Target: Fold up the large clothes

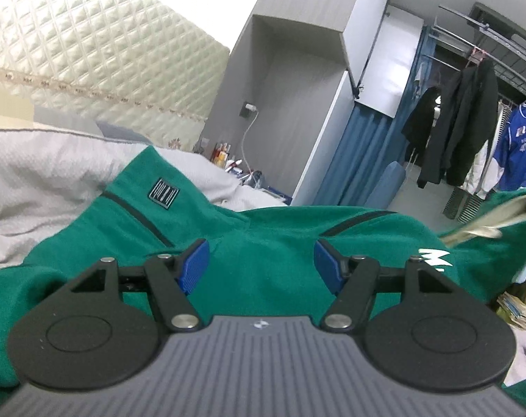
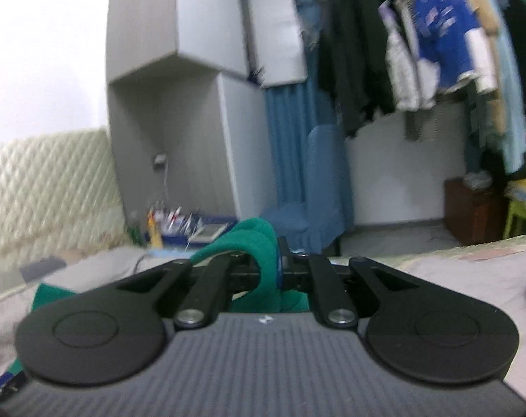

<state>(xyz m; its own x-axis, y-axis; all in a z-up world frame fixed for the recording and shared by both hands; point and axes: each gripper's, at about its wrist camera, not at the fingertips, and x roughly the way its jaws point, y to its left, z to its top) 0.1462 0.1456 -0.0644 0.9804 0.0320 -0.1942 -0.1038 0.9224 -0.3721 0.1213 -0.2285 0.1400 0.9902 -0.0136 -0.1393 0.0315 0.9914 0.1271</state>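
The right gripper is clamped on a bunched fold of the green garment, the cloth humped over and between its closed fingers and trailing back beneath the gripper body. The blur of the room beyond suggests this hand is carrying the edge as it goes. The left gripper stands apart, its blue pads wide and empty — the garment lies spread just ahead of and under it, across the pale bedding, with a small patch label to the upper left. The step in hand looks like the first fold: one side lifted to be drawn over the body. Next, the right hand likely needs to lay its edge flat across the cloth — the left could pin or smooth the crease.
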